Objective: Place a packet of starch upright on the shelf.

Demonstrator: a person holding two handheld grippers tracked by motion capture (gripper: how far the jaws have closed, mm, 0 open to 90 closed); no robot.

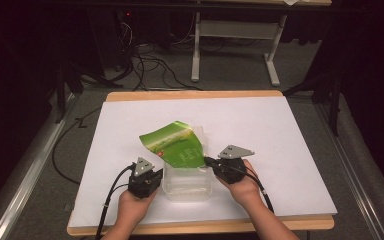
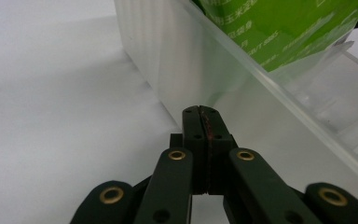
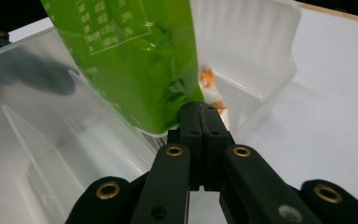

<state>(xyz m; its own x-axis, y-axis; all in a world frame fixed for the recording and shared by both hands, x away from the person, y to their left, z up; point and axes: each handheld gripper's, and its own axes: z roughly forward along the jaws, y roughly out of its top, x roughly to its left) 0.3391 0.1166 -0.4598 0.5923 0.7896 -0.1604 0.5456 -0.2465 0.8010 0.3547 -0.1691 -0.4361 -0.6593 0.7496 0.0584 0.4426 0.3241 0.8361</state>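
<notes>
A green printed pouch (image 1: 175, 142) hangs tilted over a clear plastic container (image 1: 190, 192) near the table's front edge. My right gripper (image 1: 206, 161) is shut on the pouch's lower corner, as the right gripper view shows at the jaw tips (image 3: 199, 108) under the pouch (image 3: 130, 60). Small orange bits (image 3: 208, 77) lie inside the container (image 3: 256, 51) below that corner. My left gripper (image 1: 160, 173) sits at the container's left side. In the left gripper view it (image 2: 200, 112) is shut with nothing between its jaws, its tips close against the container's outer wall (image 2: 168, 60), with the pouch (image 2: 279, 28) above.
The white table top (image 1: 280, 130) has a wooden edge along the far side (image 1: 195, 94). Beyond it, cables (image 1: 150, 65) lie on the floor near a white table frame (image 1: 196, 45). A metal rail (image 1: 25, 160) runs along the left.
</notes>
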